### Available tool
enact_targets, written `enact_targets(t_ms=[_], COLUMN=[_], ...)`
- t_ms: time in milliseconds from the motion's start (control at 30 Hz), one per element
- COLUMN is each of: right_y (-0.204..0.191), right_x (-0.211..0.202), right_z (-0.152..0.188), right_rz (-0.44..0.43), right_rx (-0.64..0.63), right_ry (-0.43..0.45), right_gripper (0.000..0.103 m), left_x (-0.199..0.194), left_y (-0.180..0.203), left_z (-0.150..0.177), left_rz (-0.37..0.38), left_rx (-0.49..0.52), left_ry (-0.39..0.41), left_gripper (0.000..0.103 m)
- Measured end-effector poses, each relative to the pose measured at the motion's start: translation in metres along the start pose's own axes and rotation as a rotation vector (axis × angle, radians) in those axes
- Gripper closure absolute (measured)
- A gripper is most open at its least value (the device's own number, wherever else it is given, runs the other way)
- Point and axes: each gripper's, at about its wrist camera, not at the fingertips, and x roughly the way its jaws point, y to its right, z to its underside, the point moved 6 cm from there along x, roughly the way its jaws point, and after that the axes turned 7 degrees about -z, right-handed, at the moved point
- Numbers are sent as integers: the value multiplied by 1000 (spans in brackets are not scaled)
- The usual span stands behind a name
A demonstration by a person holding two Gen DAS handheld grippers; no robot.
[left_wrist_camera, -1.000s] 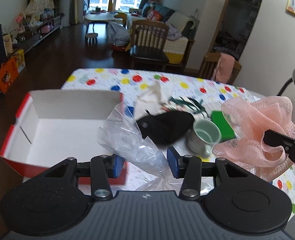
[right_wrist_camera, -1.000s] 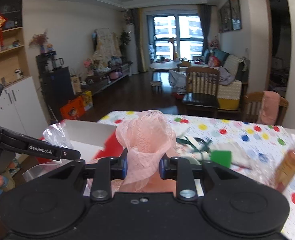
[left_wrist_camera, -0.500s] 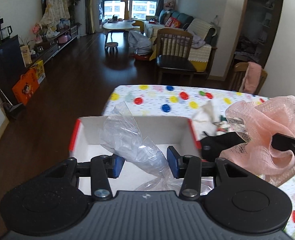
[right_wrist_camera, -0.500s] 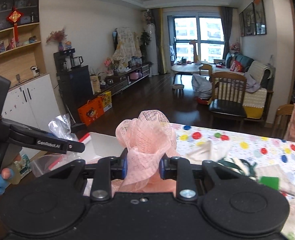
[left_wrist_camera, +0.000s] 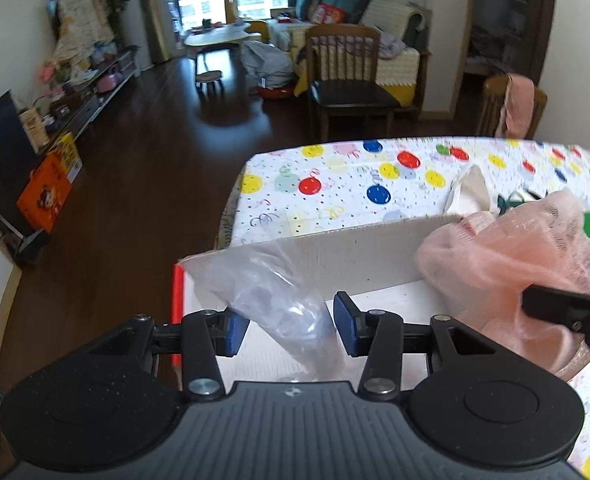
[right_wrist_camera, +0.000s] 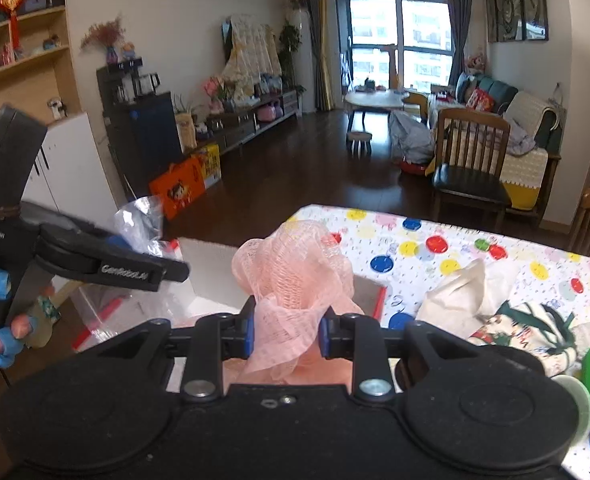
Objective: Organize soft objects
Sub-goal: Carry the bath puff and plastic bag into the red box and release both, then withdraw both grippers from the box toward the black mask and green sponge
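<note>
We see the clear plastic bag (left_wrist_camera: pixel 279 300) running up between the blue pads of the left gripper (left_wrist_camera: pixel 291 330); the fingers (left_wrist_camera: pixel 237 330) stand partly apart and clench the bunched plastic, whose loose top flares up and to the left in front of the far wall of the white cardboard box (left_wrist_camera: pixel 355 252). The bag hangs over the box's inside, near its left, red-edged corner. In the right wrist view the pink mesh sponge (right_wrist_camera: pixel 295 272) is pinched at its waist between the fingers (right_wrist_camera: pixel 247 330) of the right gripper (right_wrist_camera: pixel 285 332), grasped firmly, with its ruffled ball swelling above the pads and more folds below them. The sponge sits over the box's right part, just beside the bag. Both grippers tilt downward toward the box, side by side; the left one shows at the left of the right wrist view, held by a hand in a blue glove (right_wrist_camera: pixel 3 344). The box stands at the near corner of the bench (left_wrist_camera: pixel 335 188) with its dotted cloth.
</note>
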Motion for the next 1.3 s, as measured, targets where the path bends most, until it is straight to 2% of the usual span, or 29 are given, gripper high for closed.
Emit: enact_targets(t_ms=[133, 267, 500, 633, 700, 733, 767, 833, 1000, 1300], right_y=[-8, -14, -24, -26, -27, -27, -27, -29, -33, -25], right_x=[27, 53, 82, 89, 91, 92, 92, 88, 75, 45], right_z=[7, 20, 42, 50, 52, 54, 55, 55, 51, 25], right_rz=[21, 30, 55, 58, 58, 61, 61, 57, 64, 53], right_rx=[-23, -49, -94, -85, -85, -84, -79, -69, -66, 6], right_ry=[-41, -124, -225, -266, -285, -289, -290, -280, -249, -138], right_gripper=[76, 76, 75, 70, 64, 56, 45, 34, 32, 20], left_x=[27, 53, 69, 70, 69, 68, 67, 64, 52, 16], left_y=[8, 15, 14, 13, 12, 11, 11, 10, 8, 5], left_z=[-2, 4, 13, 20, 23, 24, 25, 25, 23, 17], left_rz=[26, 28, 55, 68, 70, 71, 68, 57, 59, 73], left_rx=[49, 91, 61, 44, 33, 32, 34, 37, 32, 23], left_ry=[-27, -61, -102, -113, -117, -117, -114, -107, -74, -19], left_gripper=[58, 58, 58, 58, 58, 56, 50, 43, 40, 35])
